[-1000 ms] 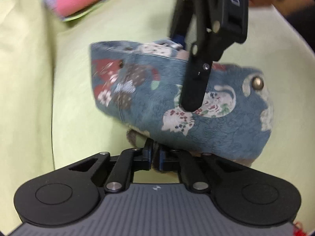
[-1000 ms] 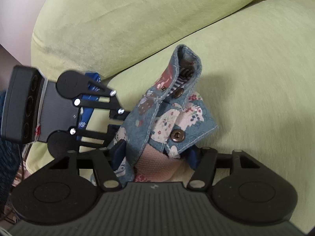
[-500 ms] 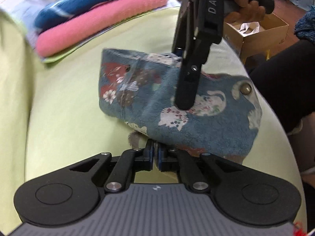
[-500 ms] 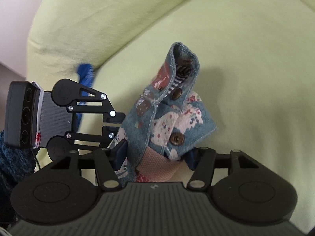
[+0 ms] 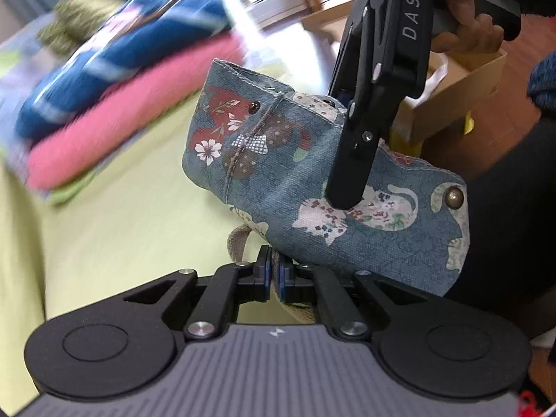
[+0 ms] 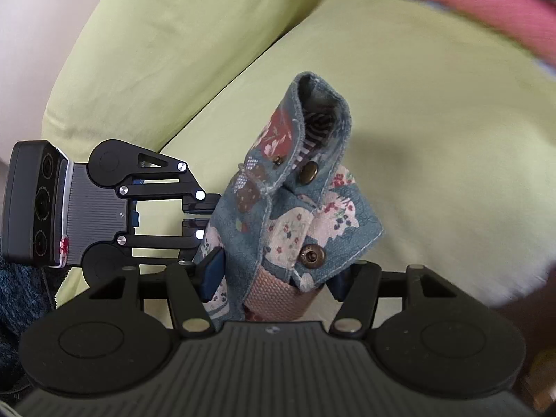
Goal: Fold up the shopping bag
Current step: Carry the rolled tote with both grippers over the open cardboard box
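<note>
The shopping bag is a blue floral cloth bundle, folded small, with brass snaps showing and a pink webbing strap at its base. It hangs in the air above the green cushion. My left gripper is shut on the bag's lower edge by a beige strap loop. It also appears in the right wrist view, pinching the bag's left side. My right gripper is shut around the bundle's width, blue pads on both sides. One of its fingers presses the bag's face from above.
A green sofa seat cushion and backrest lie below and behind. Folded pink and blue cloths are stacked at the far end. A cardboard box, a hand and a dark-clothed leg are on the right.
Both grippers have raised the bag off the cushion and swung it toward the sofa's edge, while each kept its hold. The stacked cloths now look closer and blurred.
</note>
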